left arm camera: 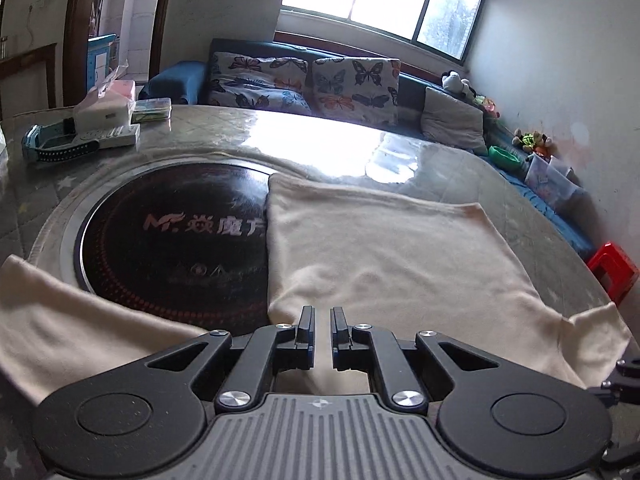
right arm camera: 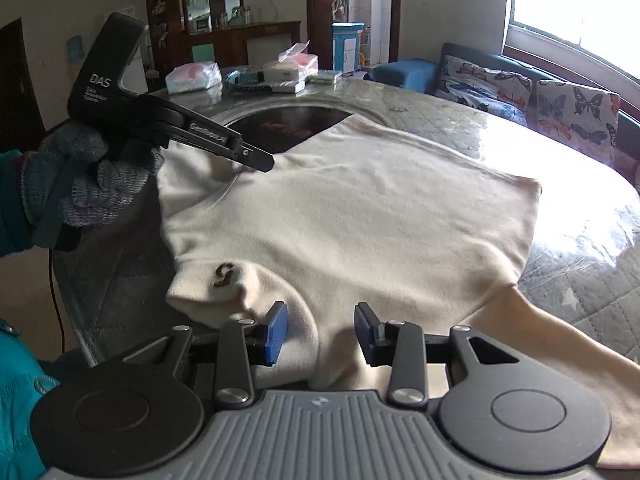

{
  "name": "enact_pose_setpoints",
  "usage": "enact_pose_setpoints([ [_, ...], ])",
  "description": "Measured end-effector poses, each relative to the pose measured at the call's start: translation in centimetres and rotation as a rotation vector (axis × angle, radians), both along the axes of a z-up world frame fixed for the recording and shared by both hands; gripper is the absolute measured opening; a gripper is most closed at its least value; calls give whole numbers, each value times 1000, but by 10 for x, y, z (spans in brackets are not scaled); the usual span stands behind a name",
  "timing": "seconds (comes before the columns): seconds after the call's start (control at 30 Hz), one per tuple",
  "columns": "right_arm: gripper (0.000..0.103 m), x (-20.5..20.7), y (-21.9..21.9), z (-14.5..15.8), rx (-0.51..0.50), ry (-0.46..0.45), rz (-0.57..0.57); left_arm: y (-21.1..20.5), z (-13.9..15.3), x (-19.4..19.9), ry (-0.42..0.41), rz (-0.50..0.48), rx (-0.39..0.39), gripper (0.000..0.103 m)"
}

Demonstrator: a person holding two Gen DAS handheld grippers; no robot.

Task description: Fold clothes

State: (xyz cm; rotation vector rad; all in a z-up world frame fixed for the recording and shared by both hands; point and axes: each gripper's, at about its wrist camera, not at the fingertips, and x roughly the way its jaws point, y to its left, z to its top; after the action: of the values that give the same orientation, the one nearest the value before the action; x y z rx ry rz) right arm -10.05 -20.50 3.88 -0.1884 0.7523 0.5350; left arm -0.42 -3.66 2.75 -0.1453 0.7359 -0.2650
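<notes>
The cream soft knit sweater [right arm camera: 352, 216] lies spread flat on the round table [right arm camera: 592, 280], its body partly covering the black glass induction plate [left arm camera: 172, 240] set in the table's middle. One sleeve [left arm camera: 72, 320] runs off to the left of the body, and a folded part with a small brown mark [right arm camera: 225, 275] sits at the near edge. The cloth looks thick and fuzzy, with few wrinkles.

The left tongs [left arm camera: 322, 322] are nearly clenched, with only a narrow gap, just above the near edge of the cloth; I cannot tell if they pinch any fabric. The right tongs [right arm camera: 320, 330] are released, wide apart, over the folded part.

I judge the folding is at an early step: the sleeves are to be brought in. The next move calls for a firm pinch at an edge, then a lift across the body.

The table has a glossy clear cover over grey quilted cloth.
</notes>
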Motion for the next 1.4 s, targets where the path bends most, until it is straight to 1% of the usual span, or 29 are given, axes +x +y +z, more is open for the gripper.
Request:
enact_pose_setpoints([
  [0.1, 37, 3, -4, 0, 9, -7, -22, -2, -4, 12, 16, 31, 8, 9],
  [0.2, 38, 4, -11, -2, 16, 7, -49, 5, -11, 12, 30, 46, 10, 9],
  [0.4, 41, -1, -24, -2, 39, 14, -85, 1, -2, -1, -1, 18, 29, 9],
  [0.47, 41, -1, -30, 0, 53, 7, -115, -7, 3, -8, -17, -17, 30, 11],
  [0.63, 41, -3, -49, 0, 70, 6, -201, -35, 8, -28, -39, -139, 49, 12],
  [0.77, 41, -15, -64, 0, 70, -5, -259, -59, 10, -42, -49, -239, 48, 12],
  [0.93, 41, -27, -100, 2, 71, -28, -406, -94, 10, -60, -63, -383, 48, 12],
  [0.97, 41, -28, -112, 0, 62, -30, -455, -101, 10, -63, -63, -409, 49, 12],
  [1.03, 41, -30, -126, -4, 55, -27, -511, -115, 7, -69, -59, -452, 52, 12],
  [1.13, 41, -35, -158, -13, 50, -16, -652, -130, 3, -78, -58, -507, 61, 12],
  [1.23, 41, -41, -181, -19, 53, -22, -757, -140, 1, -87, -68, -553, 72, 12],
  [1.4, 41, -43, -210, -23, 73, -43, -877, -151, -2, -94, -74, -608, 89, 12],
])
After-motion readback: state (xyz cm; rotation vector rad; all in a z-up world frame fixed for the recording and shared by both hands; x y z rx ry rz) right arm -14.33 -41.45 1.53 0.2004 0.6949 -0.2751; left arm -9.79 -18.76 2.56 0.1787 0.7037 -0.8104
